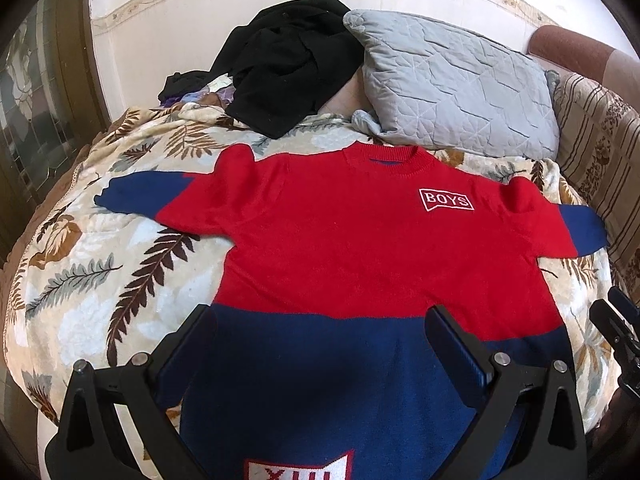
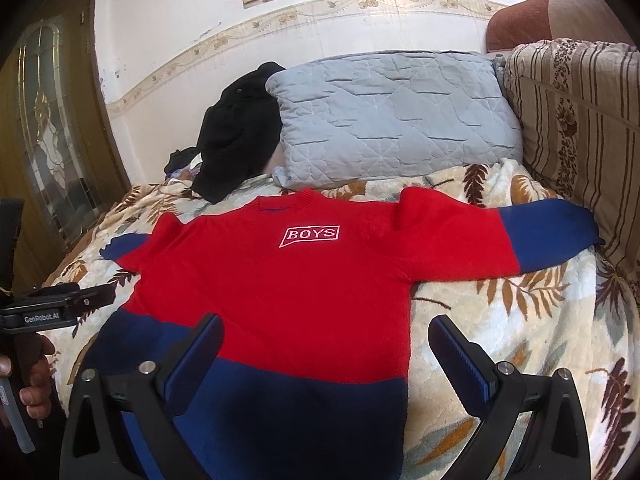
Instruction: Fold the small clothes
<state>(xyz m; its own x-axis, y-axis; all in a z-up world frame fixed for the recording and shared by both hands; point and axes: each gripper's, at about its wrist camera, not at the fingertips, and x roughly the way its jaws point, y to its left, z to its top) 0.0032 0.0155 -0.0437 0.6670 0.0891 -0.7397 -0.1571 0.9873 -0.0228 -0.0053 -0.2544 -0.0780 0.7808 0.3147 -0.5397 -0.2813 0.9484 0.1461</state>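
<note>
Left gripper (image 1: pixel 320 320): fingers spread wide, holding nothing; it hangs over the blue bottom band of the sweater.
Right gripper (image 2: pixel 326 330): fingers spread wide too, nothing between them; one finger is over the sweater's lower body, the other over the blanket just beside the sweater's edge.
Hand (image 2: pixel 34 376): a person's fingers show at the left edge of the right wrist view, wrapped round the handle of the left gripper.
Sweater (image 1: pixel 360 248): spread flat and face up on the blanket, neck pointing away, both sleeves stretched out to the sides. Red chest and upper sleeves, blue bottom band and cuffs. A white "BOYS" patch (image 2: pixel 309 235) sits on the chest; another patch with red letters shows on the blue band at the very bottom of the left wrist view.
Blanket (image 1: pixel 100 272): cream with brown and grey leaf print, covering the bed under the sweater.
Pillow (image 2: pixel 392 116): grey, quilted, propped just beyond the sweater's collar.
Black clothes (image 1: pixel 292 64): a crumpled heap beside the pillow, against the wall.
Striped cushion (image 2: pixel 580 120): flower-patterned, standing by the far sleeve's blue cuff.
Wall (image 2: pixel 180 8): white with a patterned border strip.
</note>
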